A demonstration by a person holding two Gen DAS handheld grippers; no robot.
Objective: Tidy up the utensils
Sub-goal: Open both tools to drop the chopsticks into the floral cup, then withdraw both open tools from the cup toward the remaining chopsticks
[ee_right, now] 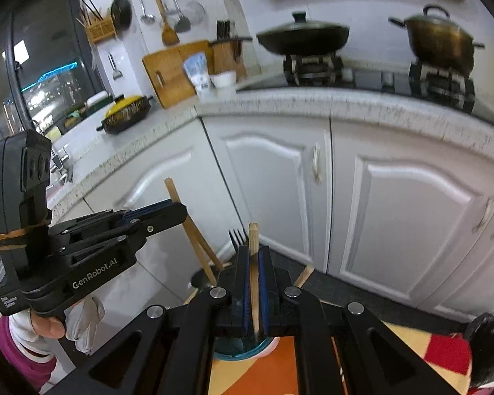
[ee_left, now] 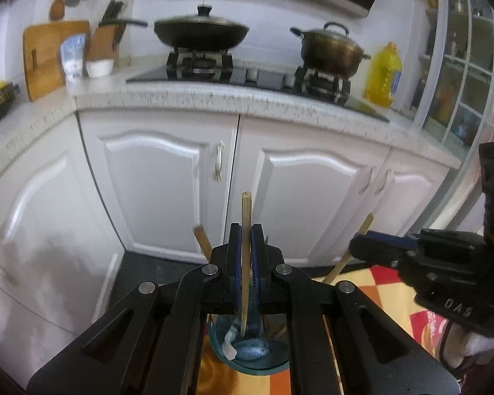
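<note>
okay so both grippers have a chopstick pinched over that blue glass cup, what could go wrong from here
1. The left gripper and right gripper each pinch one thin chopstick near mid-length; it could pivot or slip as it goes down.
2. The glass cup already holds other chopsticks and a fork, so a lowered stick may jam against them.
3. The two grippers sit close together over the cup; they might bump, or a sideways push might tip it.

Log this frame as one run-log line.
left gripper: shut on chopstick | right gripper: shut on second chopstick | both sticks over glass cup | fork in cup
</note>
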